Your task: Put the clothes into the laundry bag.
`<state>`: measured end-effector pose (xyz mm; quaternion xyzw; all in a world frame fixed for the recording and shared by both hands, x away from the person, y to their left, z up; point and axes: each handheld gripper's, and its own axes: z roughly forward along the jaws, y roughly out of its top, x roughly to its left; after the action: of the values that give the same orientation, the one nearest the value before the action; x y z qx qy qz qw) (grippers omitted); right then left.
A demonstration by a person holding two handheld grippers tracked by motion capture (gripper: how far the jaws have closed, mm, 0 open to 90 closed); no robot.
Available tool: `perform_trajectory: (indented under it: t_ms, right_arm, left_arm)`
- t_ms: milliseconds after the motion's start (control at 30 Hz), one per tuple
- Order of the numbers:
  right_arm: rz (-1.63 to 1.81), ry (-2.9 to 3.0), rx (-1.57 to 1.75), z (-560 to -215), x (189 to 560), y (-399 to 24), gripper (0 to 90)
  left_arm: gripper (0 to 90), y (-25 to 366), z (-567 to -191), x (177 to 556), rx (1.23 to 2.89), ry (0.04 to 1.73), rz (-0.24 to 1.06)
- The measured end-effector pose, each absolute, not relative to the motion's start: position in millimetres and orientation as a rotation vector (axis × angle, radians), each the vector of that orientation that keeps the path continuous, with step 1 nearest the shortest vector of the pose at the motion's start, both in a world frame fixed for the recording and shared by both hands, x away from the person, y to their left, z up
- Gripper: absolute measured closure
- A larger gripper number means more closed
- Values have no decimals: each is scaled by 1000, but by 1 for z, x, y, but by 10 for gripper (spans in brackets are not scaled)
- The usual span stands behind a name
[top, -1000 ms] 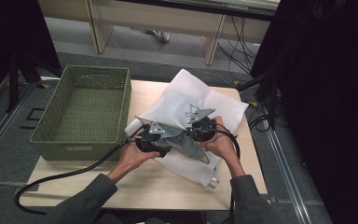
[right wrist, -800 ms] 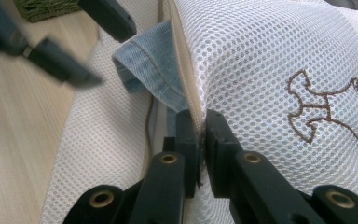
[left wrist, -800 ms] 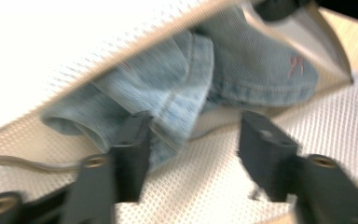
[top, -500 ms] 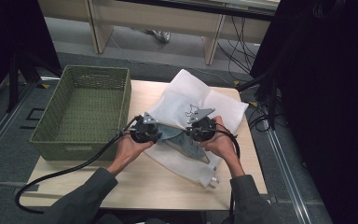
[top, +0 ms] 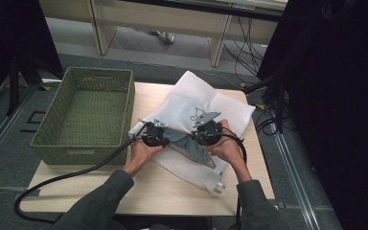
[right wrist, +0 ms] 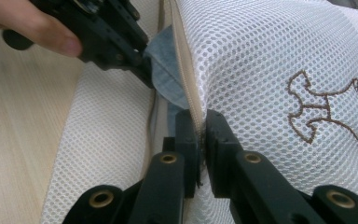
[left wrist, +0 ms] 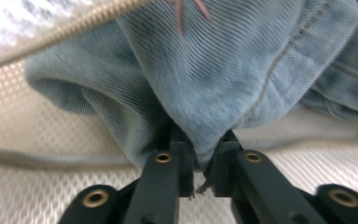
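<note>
Even overhead light falls on the pale wooden tabletop (top: 167,191) in the high view, with soft shadows and dark surroundings left and right. In the left gripper view the faded blue denim cloth (left wrist: 223,79) blurs toward the far edges; the white mesh laundry bag (right wrist: 261,60) shows crisp.

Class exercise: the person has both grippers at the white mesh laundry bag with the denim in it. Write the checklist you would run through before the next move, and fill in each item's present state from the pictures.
1. left gripper has the denim garment: ok, its jaws have just been closing and now pinch a fold of the cloth.
2. right gripper holds the mesh bag at its zipper edge: ok, jaws shut on it.
3. Bag mouth open: ok, denim shows through the gap.
4. How much of the garment is still inside the bag: cannot tell.
5. Green basket beside the bag ready: ok, nothing seen inside.
6. Cable clear of the bag: ok.
</note>
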<state>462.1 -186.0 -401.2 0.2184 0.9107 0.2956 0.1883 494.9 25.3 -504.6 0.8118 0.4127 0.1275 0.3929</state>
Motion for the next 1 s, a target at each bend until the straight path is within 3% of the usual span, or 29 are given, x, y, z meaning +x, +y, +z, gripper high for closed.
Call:
perform_trajectory:
  t_ms: [267,467,700,1000]
  right_arm:
    - [810,2572,591,-398,461,-185,868]
    - [804,2596,592,-403,460,-183,868]
    - [802,2609,579,-408,462,-184,867]
    - [758,2640,602,-413,461,-182,866]
  left_arm:
    - [835,4,-486,501,2000,946,438]
    - [808,8,-502,501,2048,959,391]
    - [525,28,-490,481,2118,912,382]
    - [394,55,-472,468,2102,970,355]
